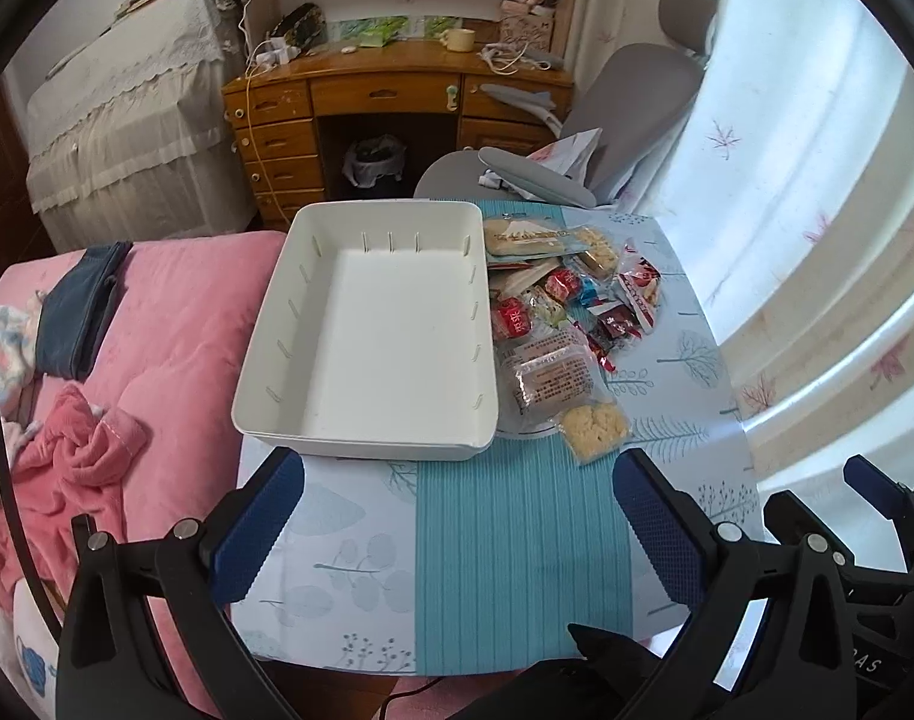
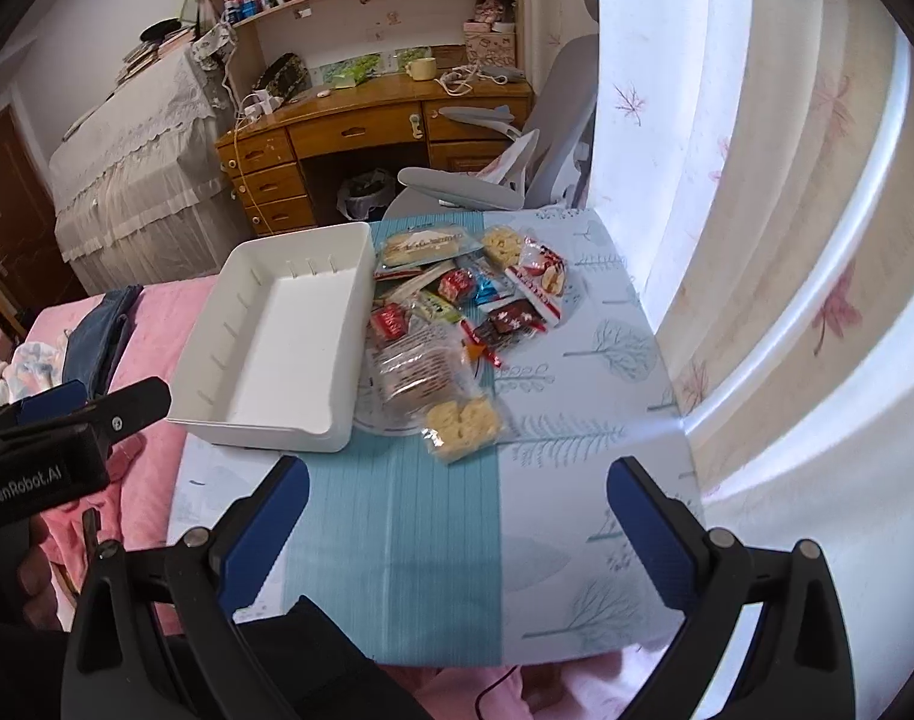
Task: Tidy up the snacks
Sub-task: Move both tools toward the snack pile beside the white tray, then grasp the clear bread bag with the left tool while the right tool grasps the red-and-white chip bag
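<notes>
Right wrist view, snacks [image 2: 457, 324] ahead of spread hand-held gripper [image 2: 457, 516], apart.

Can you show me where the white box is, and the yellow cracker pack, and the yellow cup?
White box [image 1: 366, 324]: left wrist view, on its bare floor.
Cracker pack [image 2: 463, 422]: right wrist view, middle of the wrapper.
Cup [image 1: 458, 39]: left wrist view, on its side wall.

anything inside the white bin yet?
No. The white bin shows only its bare floor and slotted walls; the snack pile lies beside it on the table. The inside of its near wall is hidden.
</notes>
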Tool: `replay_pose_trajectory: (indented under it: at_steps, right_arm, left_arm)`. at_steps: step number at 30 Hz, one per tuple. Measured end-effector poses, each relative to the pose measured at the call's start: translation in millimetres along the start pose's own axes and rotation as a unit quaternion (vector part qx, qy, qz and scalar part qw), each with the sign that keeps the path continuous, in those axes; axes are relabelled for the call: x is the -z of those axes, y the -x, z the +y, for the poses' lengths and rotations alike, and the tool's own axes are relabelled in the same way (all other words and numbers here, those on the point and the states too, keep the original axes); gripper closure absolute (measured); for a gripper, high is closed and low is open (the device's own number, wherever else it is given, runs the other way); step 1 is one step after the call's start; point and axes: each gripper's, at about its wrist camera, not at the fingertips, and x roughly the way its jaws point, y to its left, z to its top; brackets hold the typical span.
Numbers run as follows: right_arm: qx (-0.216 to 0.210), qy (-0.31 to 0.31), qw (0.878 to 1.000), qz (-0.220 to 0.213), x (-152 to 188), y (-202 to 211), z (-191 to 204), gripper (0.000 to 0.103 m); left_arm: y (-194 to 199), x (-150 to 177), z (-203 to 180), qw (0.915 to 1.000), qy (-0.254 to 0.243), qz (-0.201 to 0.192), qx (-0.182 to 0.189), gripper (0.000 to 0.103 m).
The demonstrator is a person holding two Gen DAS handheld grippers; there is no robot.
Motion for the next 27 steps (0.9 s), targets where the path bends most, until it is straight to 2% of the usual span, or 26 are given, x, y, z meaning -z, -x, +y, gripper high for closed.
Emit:
replay_pose_trajectory:
  at_steps: [9, 14, 18, 22, 27]
  right_arm:
    - [-0.038, 0.074, 0.996, -0.008, -24.0, -29.4, -37.5, 0.003]
    - [-0.056, 0.104, 0.993, -0.013, -38.0, -51.1, -59.4, 0.003]
    - [-0.054, 0.125, 0.99, -0.018, -52.7, -74.0, -77.6, 0.003]
    - [-0.061, 0.125, 0.99, -0.013, -71.4, -100.5, -92.5, 0.003]
    - [-0.078, 0.093, 0.993, 0.004, -95.1, -138.7, -109.9, 0.003]
  left_arm:
    - [-35.5, -20.6, -42.2, 0.9989, 0.04, 0.024, 0.006, 0.001]
    - [-68.1, -26.6, -67.4, 0.9965, 0.058, 0.06, 0.007, 0.001]
    - [-95.1, -29.5, -83.4, 0.9931, 0.08, 0.086, 0.0, 0.001]
    - [-125.0, -35.5, -94.5, 0.9882, 0.104, 0.112, -0.008, 0.001]
    - [-162.9, -43.4, -106.6, 0.9822, 0.13, 0.134, -0.021, 0.001]
